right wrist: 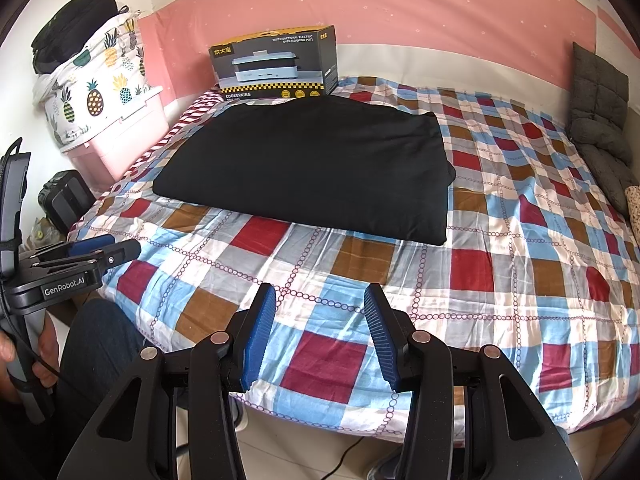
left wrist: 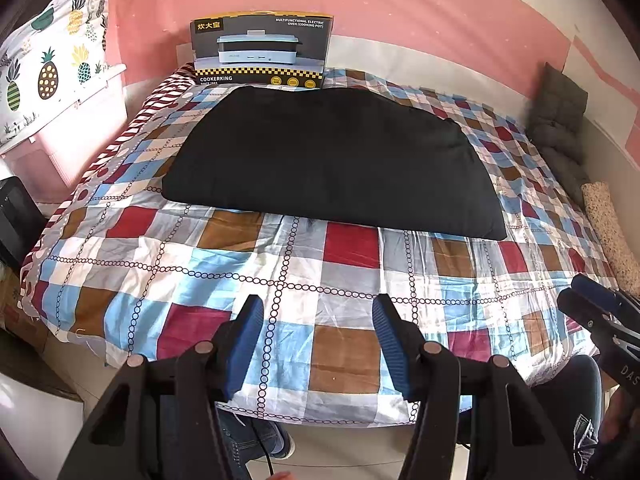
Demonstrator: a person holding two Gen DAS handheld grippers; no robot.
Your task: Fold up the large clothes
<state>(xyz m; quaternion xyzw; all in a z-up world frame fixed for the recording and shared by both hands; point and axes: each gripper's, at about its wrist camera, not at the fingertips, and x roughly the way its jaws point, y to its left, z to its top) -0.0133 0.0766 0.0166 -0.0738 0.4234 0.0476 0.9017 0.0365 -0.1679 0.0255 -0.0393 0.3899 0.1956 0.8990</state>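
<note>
I see the black garment (left wrist: pixel 332 164) lying folded flat on the checked bedspread (left wrist: pixel 280 280), toward the far side of the bed, its far edge right up against the cooking pot box (left wrist: pixel 260 52) that stands by the pink wall (left wrist: pixel 400 0). My left gripper (left wrist: pixel 318 344) hangs over the near edge of the bed, jaws apart, nothing between the blue pads (left wrist: pixel 246 344), well short of the garment. My right gripper (right wrist: pixel 320 334) same deal, jaws apart and empty over the near bedspread, not touching cloth. In the right wrist view the left gripper shows at the left edge, a hand (right wrist: pixel 44 356) around its handle. Pineapple print bag (left wrist: pixel 48 64) on a pink bin (right wrist: pixel 128 136) at left, grey cushion (right wrist: pixel 600 120) at right
</note>
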